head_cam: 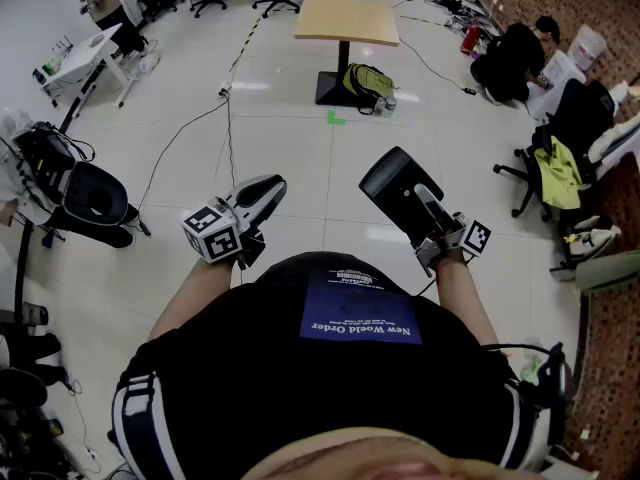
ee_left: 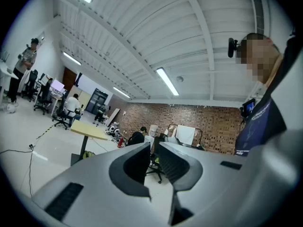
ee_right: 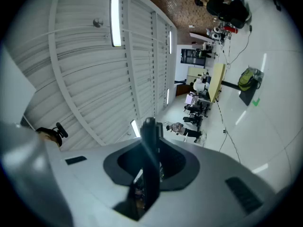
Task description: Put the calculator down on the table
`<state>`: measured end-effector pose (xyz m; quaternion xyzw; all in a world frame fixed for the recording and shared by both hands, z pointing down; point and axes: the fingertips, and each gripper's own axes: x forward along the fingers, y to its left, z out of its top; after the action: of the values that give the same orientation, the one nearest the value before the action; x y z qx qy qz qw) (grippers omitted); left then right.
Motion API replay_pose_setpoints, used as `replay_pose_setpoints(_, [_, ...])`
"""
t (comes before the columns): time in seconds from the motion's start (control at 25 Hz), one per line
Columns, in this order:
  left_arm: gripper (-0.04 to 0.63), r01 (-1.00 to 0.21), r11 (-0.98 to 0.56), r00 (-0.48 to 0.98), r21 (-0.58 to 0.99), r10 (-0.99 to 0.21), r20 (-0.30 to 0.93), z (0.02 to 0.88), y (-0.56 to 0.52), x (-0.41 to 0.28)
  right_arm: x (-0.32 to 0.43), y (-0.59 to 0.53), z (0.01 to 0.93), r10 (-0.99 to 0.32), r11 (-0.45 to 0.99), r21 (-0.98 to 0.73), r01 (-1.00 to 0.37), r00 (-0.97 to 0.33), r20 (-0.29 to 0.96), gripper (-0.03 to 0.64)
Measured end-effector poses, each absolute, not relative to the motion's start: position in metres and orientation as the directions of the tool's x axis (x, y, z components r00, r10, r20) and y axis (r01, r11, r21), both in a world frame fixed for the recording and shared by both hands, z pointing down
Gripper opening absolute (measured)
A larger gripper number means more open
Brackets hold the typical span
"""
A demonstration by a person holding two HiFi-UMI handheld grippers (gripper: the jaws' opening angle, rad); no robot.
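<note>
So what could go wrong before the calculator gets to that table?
1. The right gripper pinches the calculator by one end only, high above the hard floor. If it slips, it could fall and crack.
2. The table is far across the room, and a cable lies on the floor on the way. The person could trip on it, so slow steps seem wise.
</note>
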<state>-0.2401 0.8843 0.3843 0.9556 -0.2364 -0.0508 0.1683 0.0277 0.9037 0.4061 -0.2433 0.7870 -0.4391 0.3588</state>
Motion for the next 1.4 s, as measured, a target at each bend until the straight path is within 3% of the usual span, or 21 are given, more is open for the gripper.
replay_pose_setpoints(0.44, [0.06,-0.411,-0.846,0.903,0.34,-0.428,0.028,0.396,0.856,-0.179,0.075,0.876,0.426,-0.71,0.464,-0.883,-0.066,-0.624,-0.326,0.055])
replay_pose_setpoints(0.84, [0.06,-0.293,-0.884,0.943,0.365,-0.33,-0.042,0.409,0.741,-0.202,0.035,0.782,0.407,-0.745,0.461,-0.872,-0.163,-0.605,-0.281,0.055])
replay_pose_setpoints(1.16, [0.06,-0.214,-0.932,0.972,0.293,-0.234,-0.036,0.386,0.602,-0.247,-0.004,0.671,0.384,-0.795,0.471,-0.865,-0.174,-0.508,-0.332,0.055])
replay_pose_setpoints(1.4, [0.06,-0.197,-0.931,0.974,0.309,-0.222,-0.05,0.392,0.529,-0.267,-0.029,0.594,0.386,-0.801,0.457,-0.87,-0.185,-0.511,-0.312,0.055])
